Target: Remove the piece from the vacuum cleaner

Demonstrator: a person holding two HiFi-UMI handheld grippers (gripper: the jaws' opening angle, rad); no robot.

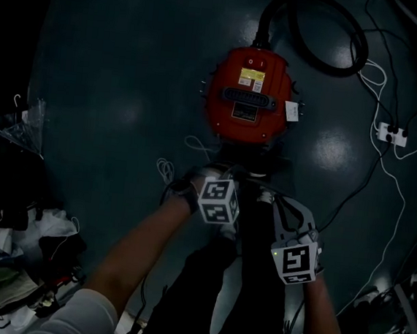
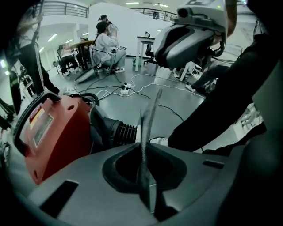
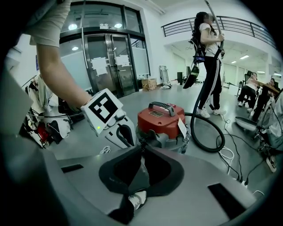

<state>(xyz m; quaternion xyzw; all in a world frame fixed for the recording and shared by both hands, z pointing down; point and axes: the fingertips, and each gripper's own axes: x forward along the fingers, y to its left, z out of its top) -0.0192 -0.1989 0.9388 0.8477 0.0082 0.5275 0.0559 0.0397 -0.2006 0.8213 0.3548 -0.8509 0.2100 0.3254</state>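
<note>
Dim head view, fisheye-warped gripper views

The vacuum cleaner (image 1: 248, 93) is a squat red canister standing upright on the dark floor (image 1: 129, 81), its lower base grey. 1 black carry handle (image 3: 161, 107) runs along its top, beside a yellow label (image 1: 251, 79), and 1 white tag (image 3: 181, 128) hangs from its side. A black hose (image 1: 331, 35) leaves the far end and curls into a loop on the floor. At the near end, 1 black ribbed fitting (image 2: 119, 132) juts out, attached to the body.
</note>
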